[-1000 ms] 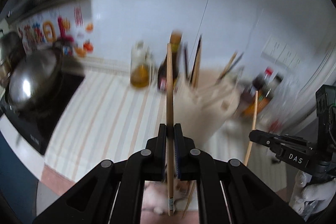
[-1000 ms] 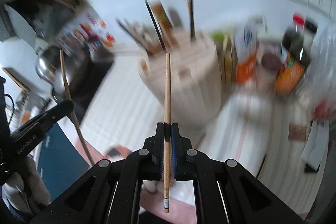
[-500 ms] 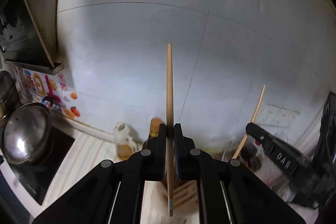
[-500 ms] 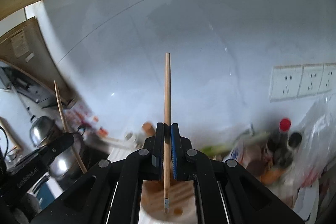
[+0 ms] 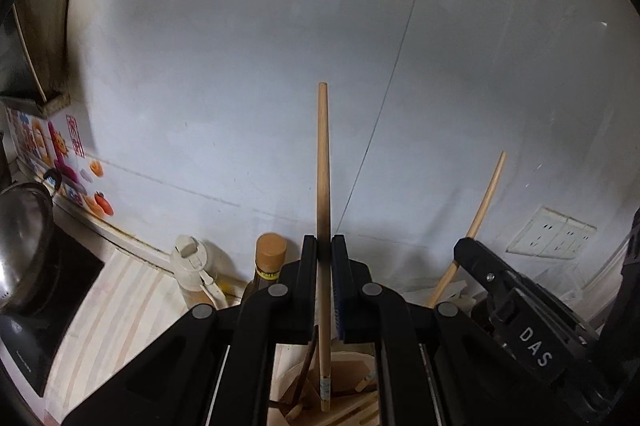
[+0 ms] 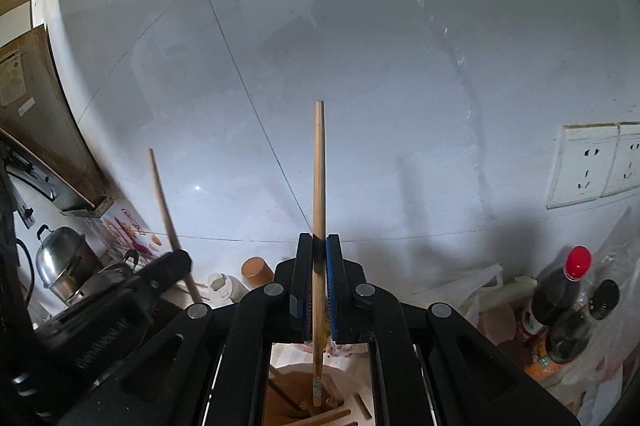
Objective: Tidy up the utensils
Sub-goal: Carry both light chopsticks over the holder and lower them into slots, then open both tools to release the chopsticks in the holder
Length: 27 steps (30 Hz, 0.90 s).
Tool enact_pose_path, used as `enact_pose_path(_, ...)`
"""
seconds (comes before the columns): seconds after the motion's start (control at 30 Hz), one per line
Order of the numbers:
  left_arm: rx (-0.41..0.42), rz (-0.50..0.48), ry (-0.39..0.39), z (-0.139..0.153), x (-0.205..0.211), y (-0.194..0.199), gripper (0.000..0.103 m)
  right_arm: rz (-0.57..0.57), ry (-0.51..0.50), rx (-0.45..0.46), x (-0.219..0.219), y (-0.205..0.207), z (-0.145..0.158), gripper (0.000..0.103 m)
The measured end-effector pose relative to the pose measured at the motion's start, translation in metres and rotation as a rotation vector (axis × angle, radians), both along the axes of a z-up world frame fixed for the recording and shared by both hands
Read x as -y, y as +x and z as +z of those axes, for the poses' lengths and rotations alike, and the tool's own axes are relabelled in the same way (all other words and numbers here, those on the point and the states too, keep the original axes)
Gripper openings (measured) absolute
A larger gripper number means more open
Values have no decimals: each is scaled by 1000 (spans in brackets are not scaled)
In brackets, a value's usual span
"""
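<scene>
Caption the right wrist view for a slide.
Right tongs clamp a wooden chopstick upright above the utensil holder.

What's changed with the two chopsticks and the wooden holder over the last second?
Both grippers swung up and in over the wooden holder, so the lower end of each chopstick now hangs over its open top. The left gripper stays clamped on its chopstick, the right gripper on its own. Nothing was let go.
</scene>
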<state>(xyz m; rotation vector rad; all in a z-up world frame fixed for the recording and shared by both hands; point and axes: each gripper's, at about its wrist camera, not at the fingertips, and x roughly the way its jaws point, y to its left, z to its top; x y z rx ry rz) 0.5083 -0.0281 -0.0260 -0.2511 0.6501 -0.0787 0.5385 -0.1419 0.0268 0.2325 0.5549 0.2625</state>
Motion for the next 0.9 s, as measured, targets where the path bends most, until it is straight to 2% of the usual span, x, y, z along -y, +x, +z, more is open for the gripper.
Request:
enact_pose_path(0.17, -15, 1, 44, -19, 5, 3, 5, 14, -19, 10, -4, -1, -18, 6)
enact_pose_path(0.37, -46, -1, 23, -33, 1, -2, 5, 34, -45, 4, 0, -24, -36, 6)
enact_pose_path(0.5, -63, -19, 22, -32, 0, -9, 5, 76, -47, -45, -1, -31, -43, 7)
enact_pose_path(0.63, -62, -29, 45, -15, 2, -28, 9, 107, -33, -103, 3, -39, -45, 10)
enact_pose_path(0.67, -59, -27, 55, -9, 2, -34, 15, 116, -21, -115, 6, -43, -44, 20)
enact_pose_path(0.7, -58, -19, 62, -2, 1, -39, 24, 124, -13, -118, 9, -46, -41, 36)
enact_pose_path(0.73, -55, -9, 63, 4, 0, -43, 53, 128, -4, -115, 12, -51, -37, 43)
enact_pose_path(0.77, -51, 12, 57, 11, -4, -51, 88, 126, 5, -105, 17, -58, -30, 55)
enact_pose_path(0.8, -44, 29, 48, 17, -8, -57, 97, 122, 12, -99, 22, -65, -24, 63)
enact_pose_path(0.83, -37, 46, 45, 22, -12, -63, 100, 117, 16, -94, 25, -69, -18, 65)
enact_pose_path(0.9, -65, 81, 52, 28, -19, -73, 100, 86, 16, -97, 35, -83, -8, 66)
